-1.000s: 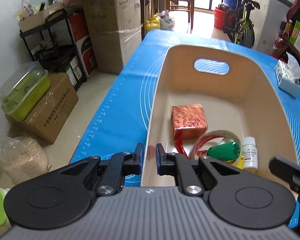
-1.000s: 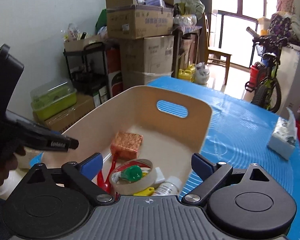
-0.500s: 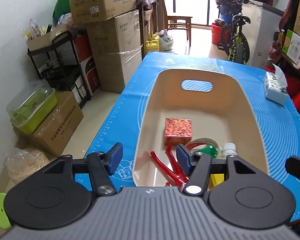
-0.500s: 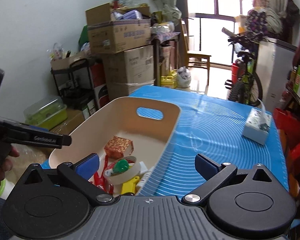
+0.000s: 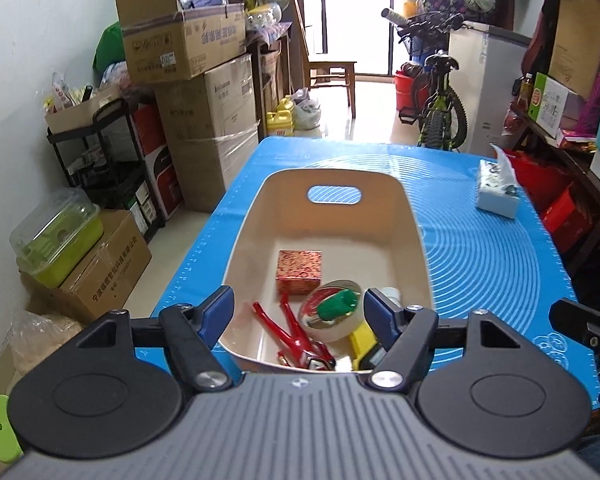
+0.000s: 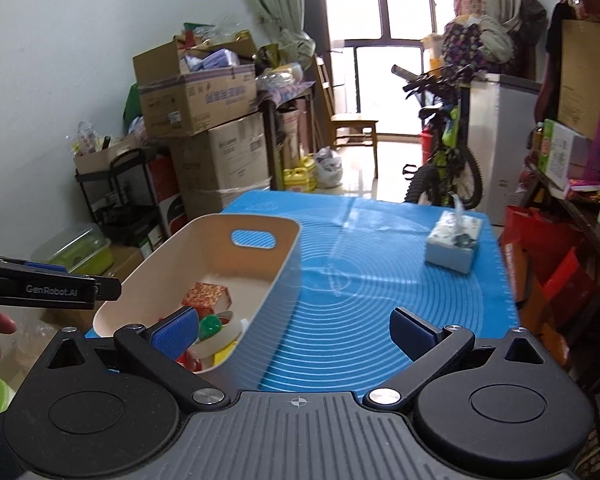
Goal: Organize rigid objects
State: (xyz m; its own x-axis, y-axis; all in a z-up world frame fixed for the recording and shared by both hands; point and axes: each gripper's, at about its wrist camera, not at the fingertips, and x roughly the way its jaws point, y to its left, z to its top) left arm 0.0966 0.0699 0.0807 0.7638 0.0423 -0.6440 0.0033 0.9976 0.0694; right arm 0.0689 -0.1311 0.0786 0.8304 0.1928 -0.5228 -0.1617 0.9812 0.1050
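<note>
A beige bin [image 5: 414, 236] with a handle slot stands on the blue mat [image 5: 484, 264]. Inside lie a red patterned box [image 5: 299, 271], red pliers [image 5: 288, 332], a tape roll [image 5: 342, 330] with a green item [image 5: 338, 305] on it, and a yellow item [image 5: 361, 343]. My left gripper [image 5: 299, 314] is open and empty above the bin's near end. My right gripper [image 6: 296, 326] is open and empty, right of the bin [image 6: 276, 276], over the mat. The left gripper's side [image 6: 52, 286] shows in the right wrist view.
A tissue pack [image 5: 497, 190] lies on the mat's far right, also in the right wrist view [image 6: 454, 246]. Stacked cardboard boxes [image 5: 204, 92] and a black shelf [image 5: 100, 152] stand left of the table. A bicycle [image 5: 436, 96] stands behind it.
My left gripper has opened from shut and pulled back and up from the bin's rim. My right gripper has drawn back and to the right, staying open.
</note>
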